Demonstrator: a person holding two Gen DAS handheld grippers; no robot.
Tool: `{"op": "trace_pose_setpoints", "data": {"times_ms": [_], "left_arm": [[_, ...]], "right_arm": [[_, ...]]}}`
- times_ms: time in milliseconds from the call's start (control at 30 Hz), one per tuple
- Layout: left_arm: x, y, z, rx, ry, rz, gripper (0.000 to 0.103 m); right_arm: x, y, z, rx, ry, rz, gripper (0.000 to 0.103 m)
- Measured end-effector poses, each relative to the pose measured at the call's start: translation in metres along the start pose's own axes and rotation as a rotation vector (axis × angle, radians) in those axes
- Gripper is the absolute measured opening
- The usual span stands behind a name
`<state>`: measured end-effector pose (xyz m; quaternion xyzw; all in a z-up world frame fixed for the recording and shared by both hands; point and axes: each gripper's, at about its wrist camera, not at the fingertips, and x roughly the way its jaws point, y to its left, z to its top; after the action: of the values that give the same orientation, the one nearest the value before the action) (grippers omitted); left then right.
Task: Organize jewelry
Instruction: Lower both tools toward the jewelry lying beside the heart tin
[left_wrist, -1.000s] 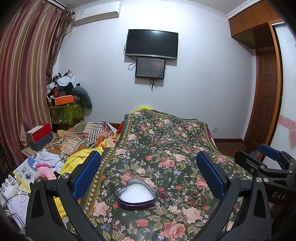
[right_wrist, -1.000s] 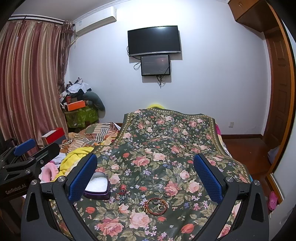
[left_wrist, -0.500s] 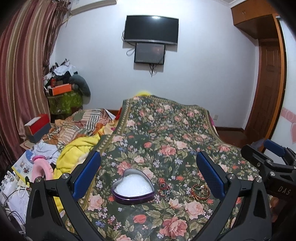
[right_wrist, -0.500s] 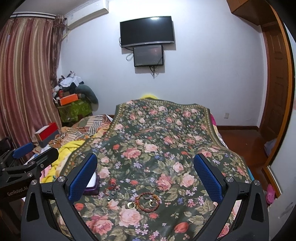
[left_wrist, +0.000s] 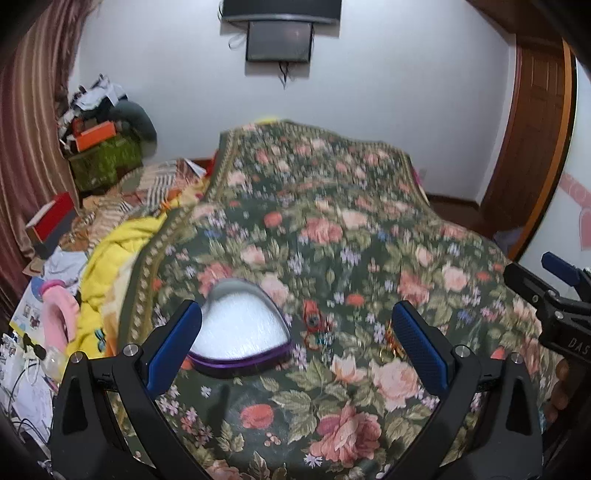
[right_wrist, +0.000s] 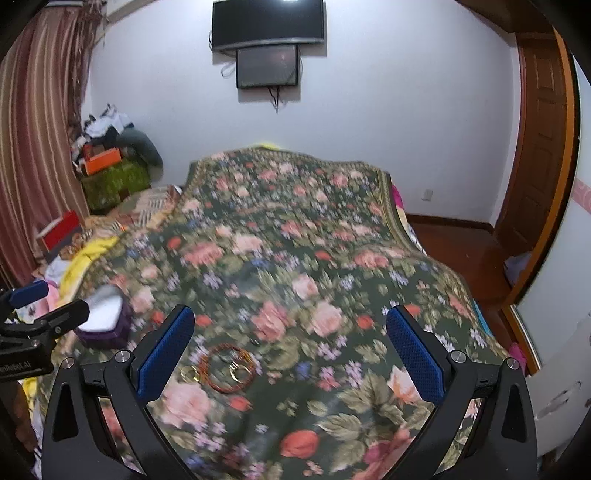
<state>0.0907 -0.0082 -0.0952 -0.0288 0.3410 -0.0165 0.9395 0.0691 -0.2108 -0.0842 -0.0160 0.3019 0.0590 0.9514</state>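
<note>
Bracelet (right_wrist: 227, 368): red-brown beaded ring, blurred — flat on the floral bedspread (right_wrist: 295, 258).
Position: near the right gripper (right_wrist: 290, 345), just beside its left finger.
Jaws: both grippers spread wide, empty — left gripper (left_wrist: 295, 343) too.

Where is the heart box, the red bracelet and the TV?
heart box (left_wrist: 242, 328): left wrist view, on its white inside.
red bracelet (right_wrist: 207, 373): right wrist view, on the left part of its beaded ring.
TV (right_wrist: 267, 23): right wrist view, on the middle of its dark screen.
</note>
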Motion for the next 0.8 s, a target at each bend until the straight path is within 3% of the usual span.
{"op": "trace_pose_setpoints", "data": {"times_ms": [300,533,800], "left_arm": [[0.029,-0.012,-0.019,0.031,0.124,-0.071,0.099],[0.047,-0.008,-0.026,-0.007,0.195,-0.124,0.082],[0.057,-0.010,-0.030,-0.012,0.231,-0.182,0.054]], "right_arm": [[0.027,-0.008,-0.018,0.026,0.129,0.076,0.103],[0.038,0.001,-0.026,-0.006,0.169,0.116,0.102],[0.054,0.011,-0.031,-0.040,0.234,0.158,0.080]]}}
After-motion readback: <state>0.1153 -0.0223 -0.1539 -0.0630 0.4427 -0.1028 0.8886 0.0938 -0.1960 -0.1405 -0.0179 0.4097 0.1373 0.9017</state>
